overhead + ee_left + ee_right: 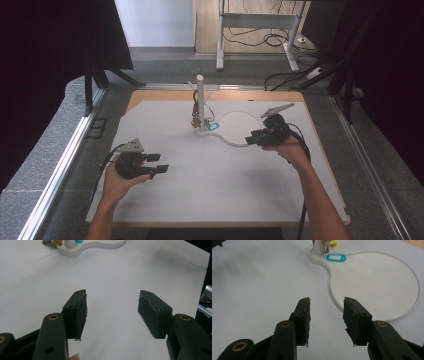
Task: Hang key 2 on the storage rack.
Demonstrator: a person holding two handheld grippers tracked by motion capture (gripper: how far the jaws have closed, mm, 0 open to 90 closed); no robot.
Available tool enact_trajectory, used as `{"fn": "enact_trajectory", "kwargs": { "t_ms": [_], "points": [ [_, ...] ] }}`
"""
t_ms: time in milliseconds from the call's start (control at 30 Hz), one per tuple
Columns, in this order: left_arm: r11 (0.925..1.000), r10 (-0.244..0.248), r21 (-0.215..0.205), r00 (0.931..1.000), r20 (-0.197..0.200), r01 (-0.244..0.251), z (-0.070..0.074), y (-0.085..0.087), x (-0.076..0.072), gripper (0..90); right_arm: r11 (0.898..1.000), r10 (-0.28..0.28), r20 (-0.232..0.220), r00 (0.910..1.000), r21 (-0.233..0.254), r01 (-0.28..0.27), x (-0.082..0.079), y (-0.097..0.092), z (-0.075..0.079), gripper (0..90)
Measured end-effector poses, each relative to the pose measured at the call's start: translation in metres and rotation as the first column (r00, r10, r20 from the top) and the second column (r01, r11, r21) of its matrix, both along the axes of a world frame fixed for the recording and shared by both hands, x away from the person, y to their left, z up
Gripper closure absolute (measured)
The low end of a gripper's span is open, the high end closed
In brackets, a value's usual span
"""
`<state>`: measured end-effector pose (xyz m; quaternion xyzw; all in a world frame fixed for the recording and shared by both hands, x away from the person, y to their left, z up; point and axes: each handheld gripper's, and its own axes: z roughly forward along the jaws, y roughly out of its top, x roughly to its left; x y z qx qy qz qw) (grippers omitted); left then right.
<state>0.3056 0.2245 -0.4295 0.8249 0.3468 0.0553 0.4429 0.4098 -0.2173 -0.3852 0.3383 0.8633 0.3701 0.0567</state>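
The white stand (210, 131) with its post and teal key tag (336, 257) sits at twelve o'clock. Our right gripper (326, 315), jaws spread, nears its base edge (perhaps touching); the left gripper (112, 312) waits spread. Next we'd close in and grip.

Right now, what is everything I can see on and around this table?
White base plate: one, white, flat with a round part and a narrow end, middle to far side of the table.
Post: one, white, upright on the plate's narrow end.
Key tag: one, teal, lying by the foot of the post.
Other small bits at the post: orange and yellow, too small to name.
Table cover: one, white.
Desk frame: one, grey, on the floor behind, with dark cables.
Left gripper: one, black, open, near left.
Right gripper: one, black, open, beside the round part of the plate.
Forearms: two, from the near edge.
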Motion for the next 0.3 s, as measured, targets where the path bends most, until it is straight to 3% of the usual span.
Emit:
{"fn": "enact_trajectory", "kwargs": {
  "t_ms": [100, 300],
  "points": [
    [1.0000, -0.004, 0.009, 1.0000, -0.003, 0.004, -0.002, -0.002, 0.000, 40.9, 1.000, -0.006, -0.004, 1.0000, -0.008, 0.006, -0.007, -0.008, -0.009, 56.3],
    [0.9999, -0.002, 0.013, 1.0000, -0.002, 0.002, -0.002, -0.002, 0.000, 40.7, 0.999, -0.034, 0.042, 0.9985, 0.013, 0.034, -0.017, -0.020, -0.006, 50.8]
  ]
}}
